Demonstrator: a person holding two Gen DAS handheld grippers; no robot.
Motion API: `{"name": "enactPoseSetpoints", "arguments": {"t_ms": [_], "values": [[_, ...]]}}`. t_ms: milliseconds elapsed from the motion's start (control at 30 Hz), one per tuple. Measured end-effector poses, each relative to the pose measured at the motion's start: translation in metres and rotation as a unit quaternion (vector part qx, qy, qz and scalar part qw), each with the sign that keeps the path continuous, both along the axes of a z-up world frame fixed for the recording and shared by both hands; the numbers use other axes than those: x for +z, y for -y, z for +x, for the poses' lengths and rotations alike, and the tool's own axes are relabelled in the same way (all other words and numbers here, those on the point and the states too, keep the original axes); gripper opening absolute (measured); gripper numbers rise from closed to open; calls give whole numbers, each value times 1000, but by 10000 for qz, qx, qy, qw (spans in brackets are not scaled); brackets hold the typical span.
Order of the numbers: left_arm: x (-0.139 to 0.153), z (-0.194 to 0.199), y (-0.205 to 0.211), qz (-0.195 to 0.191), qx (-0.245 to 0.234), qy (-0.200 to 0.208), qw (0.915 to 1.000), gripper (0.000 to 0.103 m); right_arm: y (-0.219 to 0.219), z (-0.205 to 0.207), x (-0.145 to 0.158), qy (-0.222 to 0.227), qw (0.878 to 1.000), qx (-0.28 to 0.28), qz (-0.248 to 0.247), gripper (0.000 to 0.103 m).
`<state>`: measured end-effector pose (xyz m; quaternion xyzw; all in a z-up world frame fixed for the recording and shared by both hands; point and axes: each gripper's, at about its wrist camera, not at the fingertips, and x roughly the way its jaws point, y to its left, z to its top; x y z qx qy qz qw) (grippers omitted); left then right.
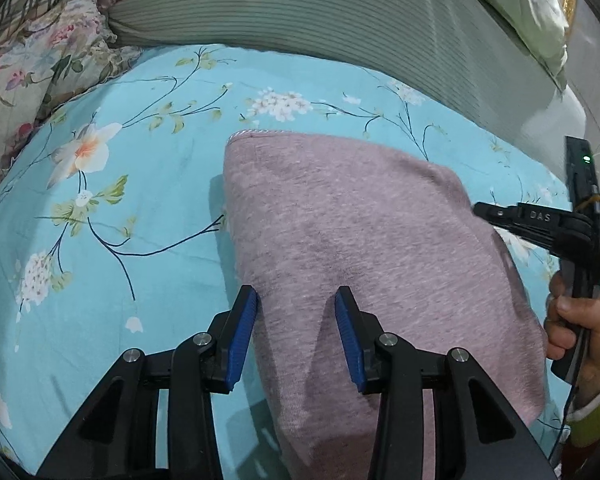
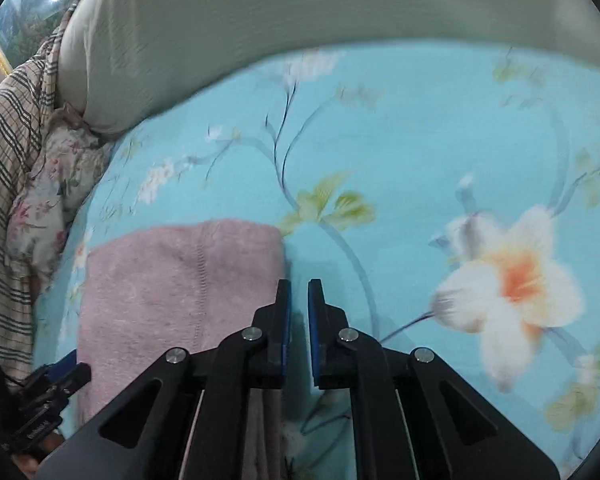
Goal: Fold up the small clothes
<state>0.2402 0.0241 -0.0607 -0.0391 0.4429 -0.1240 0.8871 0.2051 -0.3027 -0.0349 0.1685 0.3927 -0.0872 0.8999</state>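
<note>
A folded pink knit garment point(image 1: 360, 248) lies flat on the turquoise floral bedsheet point(image 1: 140, 184). My left gripper point(image 1: 296, 300) is open, its blue-padded fingers just above the garment's near left edge, holding nothing. My right gripper point(image 1: 488, 212) comes in from the right at the garment's right edge. In the right wrist view the right gripper point(image 2: 299, 286) has its jaws narrowly apart with nothing between them, just right of the garment's point(image 2: 172, 280) corner. The left gripper point(image 2: 48, 396) shows at the lower left there.
A green ribbed pillow point(image 1: 300, 12) lies along the far side of the bed. A floral quilt point(image 1: 32, 68) and a plaid cloth point(image 2: 8, 176) are bunched at the far left. The person's hand point(image 1: 580, 328) holds the right gripper's handle.
</note>
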Motion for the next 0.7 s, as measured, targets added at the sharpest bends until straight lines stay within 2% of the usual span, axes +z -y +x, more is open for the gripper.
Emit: {"name": "enactPoseSetpoints", "arguments": {"t_ms": [100,167,200,300,333,367,433,500,700], "values": [[12,-8,-7,-157,80,133,9998,41,-18,-10,21,380,9979,455,251,9],[16,-12,-7,-280,51,182,9994,41,-32,-2,14,219,9942,882,573,9],[17,-13,-5,-311,18,178,9994,41,-38,4,5,39,9942,925,541,9],[15,-15,6,-239,-151,136,9995,41,-32,19,-29,-557,9970,513,142,9],[11,-15,12,-82,-222,104,9997,41,-21,19,-43,-629,9969,369,286,4],[6,-13,18,145,-277,62,9995,42,-15,17,-48,-518,9971,336,456,3],[-4,-11,24,353,-311,33,9989,43,-7,13,-49,-419,9967,266,649,0],[-6,-10,26,406,-332,53,9986,44,-10,13,-45,-471,9972,274,506,0],[-2,-18,14,171,-242,-21,9996,44,-24,-1,-28,-419,9978,224,457,5]]}}
